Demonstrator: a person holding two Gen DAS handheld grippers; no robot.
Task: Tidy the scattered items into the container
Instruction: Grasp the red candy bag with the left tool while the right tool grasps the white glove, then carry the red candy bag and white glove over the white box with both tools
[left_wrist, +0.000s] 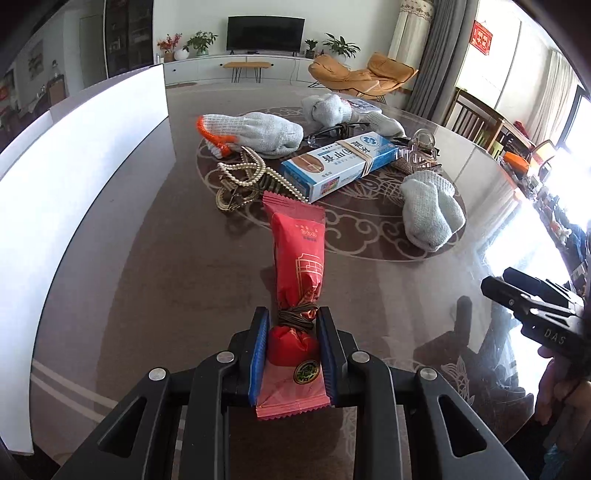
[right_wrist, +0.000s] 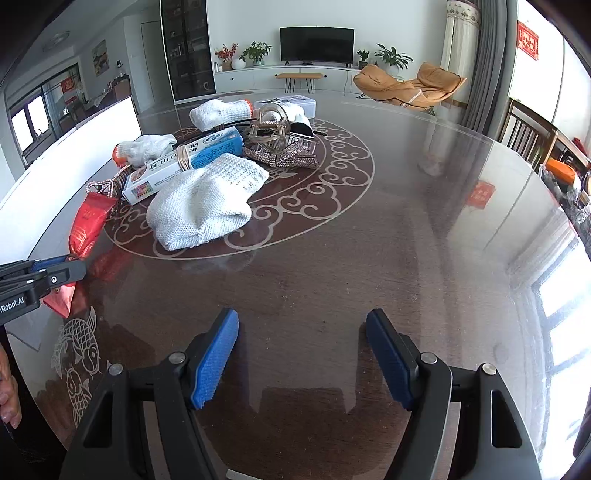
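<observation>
Left tool (left_wrist: 291, 343) grips red packet (left_wrist: 298, 254); bare table (right_wrist: 369, 258) surrounds right tool (right_wrist: 303, 354).

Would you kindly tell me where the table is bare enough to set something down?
The dark table is bare ahead of the open right tool, from the round inlay out to the window-side edge. It is crowded around the blue box, knit gloves and red snack packet.

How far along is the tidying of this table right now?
Done: nothing visibly; the white container's inside is hidden. In hand: the left gripper is shut on the red snack packet. The right gripper is open and empty. Left: gloves, the blue box, the pearl chain and a hair clip lie on the table.
</observation>
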